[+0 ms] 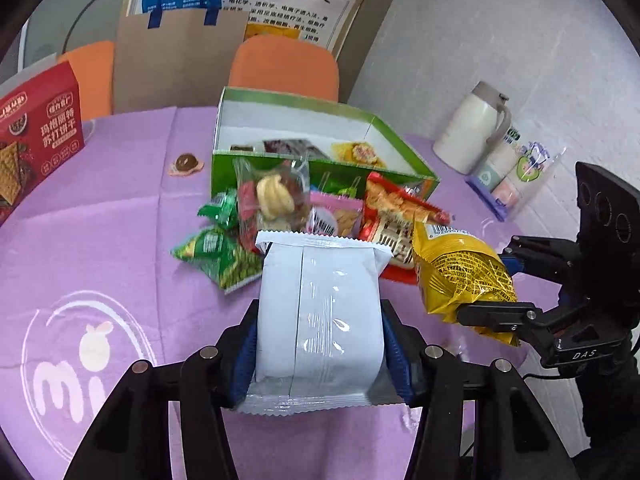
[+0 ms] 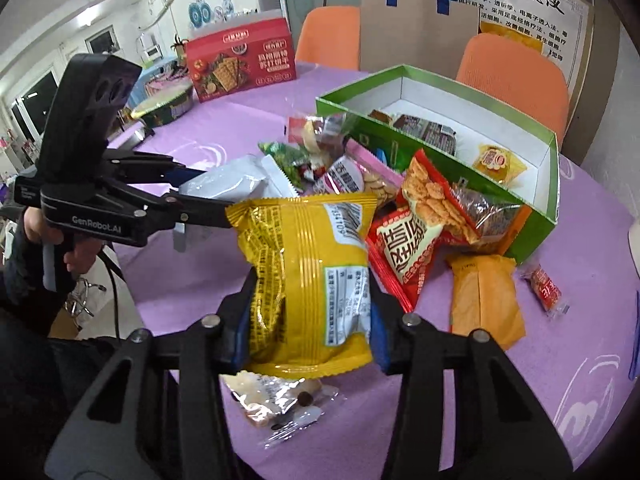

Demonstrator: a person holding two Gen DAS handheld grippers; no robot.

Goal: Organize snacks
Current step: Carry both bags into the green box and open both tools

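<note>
On the purple cloth, green box (image 2: 532, 196) holding a few packets, left fingers (image 1: 256, 344) gripping white packet (image 1: 320, 304), right fingers (image 2: 378, 332) gripping yellow packet (image 2: 308, 280)

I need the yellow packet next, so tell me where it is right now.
The yellow packet is clamped between the right gripper fingers, centre of the right wrist view, in front of the green box.

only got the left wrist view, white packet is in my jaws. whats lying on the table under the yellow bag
Observer: A clear packet of mixed snacks lies on the purple cloth just below the yellow bag, which the right gripper clamps.
Operator: anything right of the red packet
Observer: A flat orange packet lies there.
Operator: and past that
Observer: A small red sachet, alone on the cloth.
</note>
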